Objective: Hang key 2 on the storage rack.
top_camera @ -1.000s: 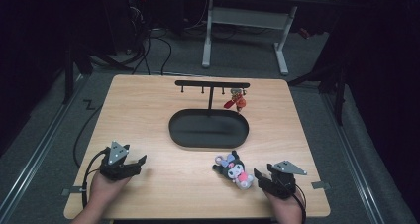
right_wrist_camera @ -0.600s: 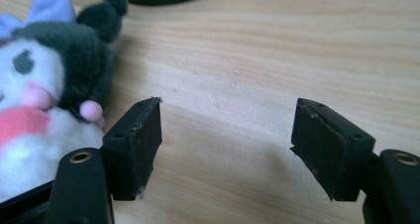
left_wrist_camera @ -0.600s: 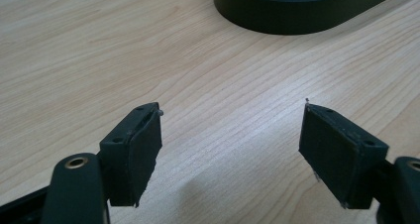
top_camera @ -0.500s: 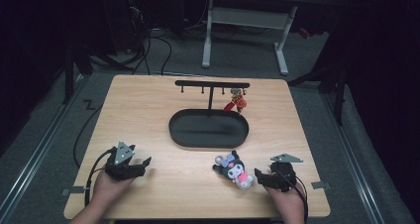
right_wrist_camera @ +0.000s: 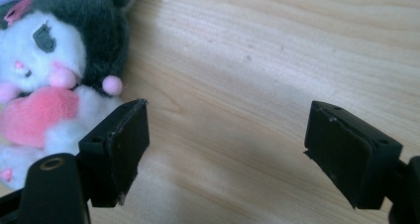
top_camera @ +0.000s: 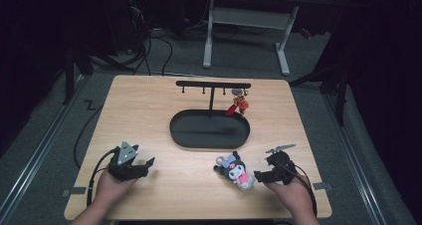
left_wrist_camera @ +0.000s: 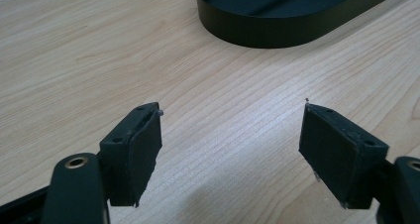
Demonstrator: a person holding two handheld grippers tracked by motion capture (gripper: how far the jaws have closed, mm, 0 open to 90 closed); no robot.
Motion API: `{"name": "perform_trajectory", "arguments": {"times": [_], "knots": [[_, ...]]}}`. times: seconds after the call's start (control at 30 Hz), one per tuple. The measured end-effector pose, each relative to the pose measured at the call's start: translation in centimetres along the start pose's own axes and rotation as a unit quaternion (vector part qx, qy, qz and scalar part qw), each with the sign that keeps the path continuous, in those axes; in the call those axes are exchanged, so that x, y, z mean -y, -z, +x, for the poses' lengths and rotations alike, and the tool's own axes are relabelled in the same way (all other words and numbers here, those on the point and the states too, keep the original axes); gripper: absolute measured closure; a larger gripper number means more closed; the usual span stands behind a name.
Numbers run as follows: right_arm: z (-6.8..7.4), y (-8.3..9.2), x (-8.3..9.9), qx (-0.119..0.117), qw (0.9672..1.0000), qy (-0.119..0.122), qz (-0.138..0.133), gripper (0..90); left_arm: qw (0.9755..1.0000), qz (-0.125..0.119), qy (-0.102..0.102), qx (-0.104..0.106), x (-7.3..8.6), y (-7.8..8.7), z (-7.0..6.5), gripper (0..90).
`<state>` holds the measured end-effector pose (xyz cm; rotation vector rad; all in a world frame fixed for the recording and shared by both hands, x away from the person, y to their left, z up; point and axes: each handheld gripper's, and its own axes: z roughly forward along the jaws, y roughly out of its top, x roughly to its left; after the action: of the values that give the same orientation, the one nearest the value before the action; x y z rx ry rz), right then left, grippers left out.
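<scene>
On my table (top_camera: 149,115) I count one plush toy (top_camera: 235,169) near the front edge, one black oval tray (top_camera: 209,129) at the middle, and one black hook rack (top_camera: 213,84) toward the back edge, with one red charm (top_camera: 238,104) hanging from it. I have two grippers, left (top_camera: 143,165) and right (top_camera: 262,176), one in each hand.

A small plush toy (top_camera: 235,169) is lying on the wooden table (top_camera: 149,115), near the front edge on the right side. It is wearing a dark fuzzy hood on its white face, with pink cheeks and a pink bow, and it is hugging a pink heart.
</scene>
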<state>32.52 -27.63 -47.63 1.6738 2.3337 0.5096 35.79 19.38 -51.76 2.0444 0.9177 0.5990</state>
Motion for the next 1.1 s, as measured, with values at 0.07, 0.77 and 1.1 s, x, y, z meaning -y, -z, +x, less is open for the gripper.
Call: {"name": "perform_trajectory", "arguments": {"times": [0.07,0.77,1.1], "knots": [[-0.2,0.0,-0.2,0.001,0.9998,0.012,0.014,19.3,1.0000,0.000,-0.002,0.001,0.0,-0.1,-0.1,25.0],[0.4,0.6,-2.2,0.018,0.9914,0.062,0.114,25.2,0.9999,0.000,-0.004,0.010,-0.1,-0.1,-0.2,24.9],[1.5,1.9,-3.4,-0.004,0.9935,0.055,0.100,24.6,0.9998,-0.008,-0.002,0.017,-0.2,0.1,-0.2,24.6]]}}
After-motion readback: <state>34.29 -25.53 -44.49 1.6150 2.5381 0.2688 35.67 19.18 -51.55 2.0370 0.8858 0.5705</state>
